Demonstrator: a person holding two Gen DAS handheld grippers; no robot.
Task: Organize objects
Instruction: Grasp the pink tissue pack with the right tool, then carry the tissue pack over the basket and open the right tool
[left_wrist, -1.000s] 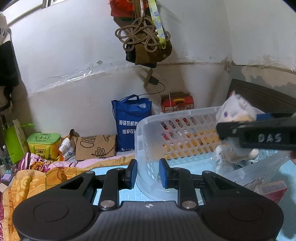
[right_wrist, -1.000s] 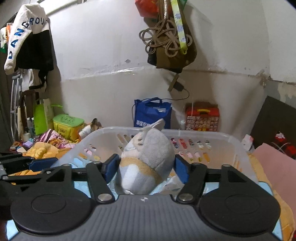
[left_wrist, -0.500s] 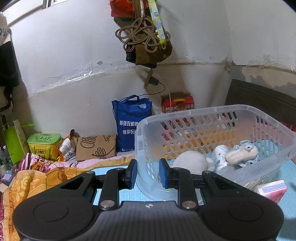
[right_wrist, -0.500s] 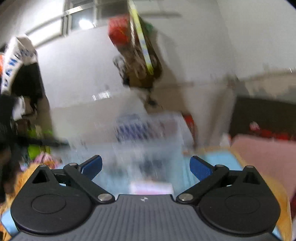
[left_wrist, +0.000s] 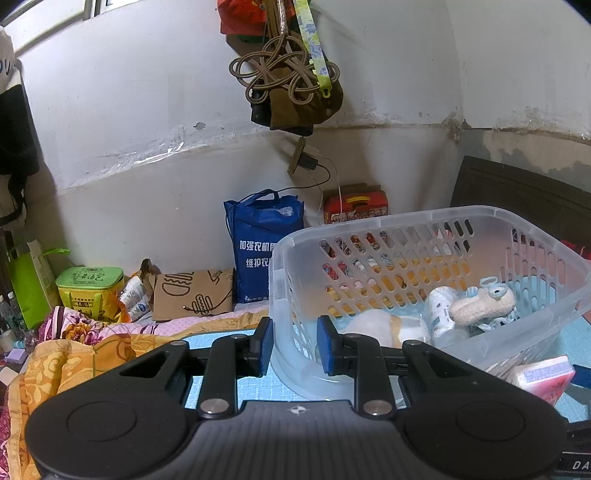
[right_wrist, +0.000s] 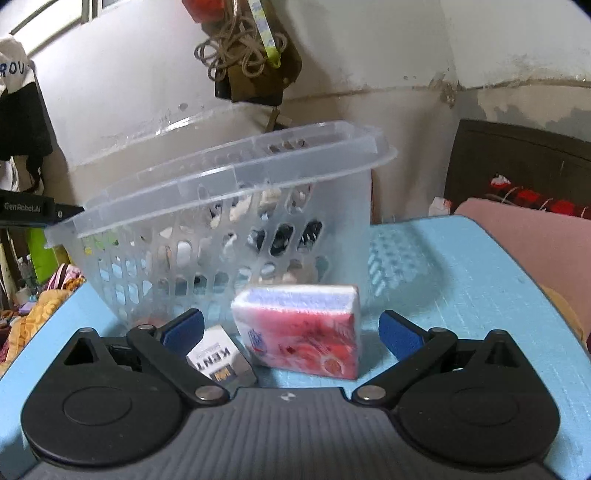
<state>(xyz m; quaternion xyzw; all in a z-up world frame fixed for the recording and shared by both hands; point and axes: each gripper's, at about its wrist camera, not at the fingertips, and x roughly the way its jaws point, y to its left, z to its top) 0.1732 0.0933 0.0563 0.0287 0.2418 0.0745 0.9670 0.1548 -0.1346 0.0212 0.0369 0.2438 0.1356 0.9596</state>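
The right gripper (right_wrist: 291, 330), fingers spread wide, is lining up on the soft, light tissue pack (right_wrist: 301, 326); the left gripper (left_wrist: 293, 345) is clamping the basket (left_wrist: 424, 236) wall

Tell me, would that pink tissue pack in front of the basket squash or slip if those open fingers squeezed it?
The tissue pack looks soft, with rounded, puffy edges, so it would probably squash a little. Its glossy wrapper might be slippery. It lies flat on the blue mat, so it is unlikely to roll, and it is probably light.
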